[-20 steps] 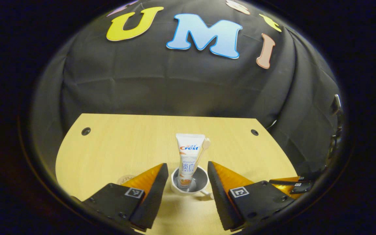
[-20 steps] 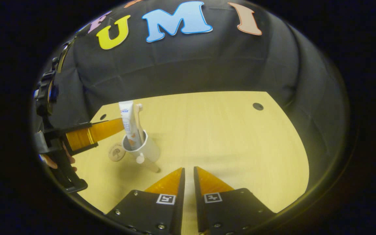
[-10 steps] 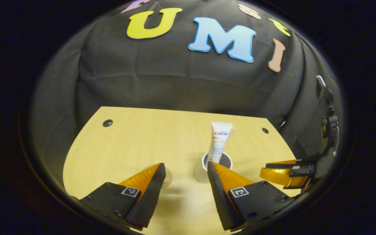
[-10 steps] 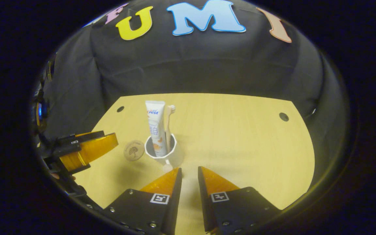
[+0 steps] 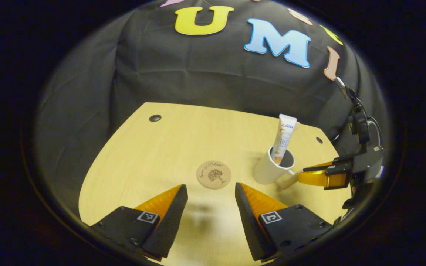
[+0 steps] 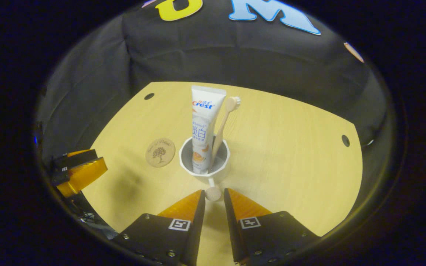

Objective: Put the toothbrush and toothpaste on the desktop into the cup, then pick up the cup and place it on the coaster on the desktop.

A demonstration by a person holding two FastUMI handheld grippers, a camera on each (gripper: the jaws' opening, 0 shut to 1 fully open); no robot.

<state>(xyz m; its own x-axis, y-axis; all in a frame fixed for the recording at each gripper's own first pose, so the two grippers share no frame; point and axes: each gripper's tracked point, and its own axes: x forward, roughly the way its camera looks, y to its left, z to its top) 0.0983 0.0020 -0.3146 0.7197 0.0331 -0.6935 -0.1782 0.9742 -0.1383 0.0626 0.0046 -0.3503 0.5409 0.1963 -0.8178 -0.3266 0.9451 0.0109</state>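
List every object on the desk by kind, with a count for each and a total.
Toothpaste tube: 1
Toothbrush: 1
Cup: 1
Coaster: 1
Total: 4

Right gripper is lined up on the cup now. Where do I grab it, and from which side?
Take the cup by its stubby handle, which points straight at the right gripper. Come in level from the near side, a finger on each flank. The toothpaste and toothbrush stand tall inside, so a rim grip would likely knock them.
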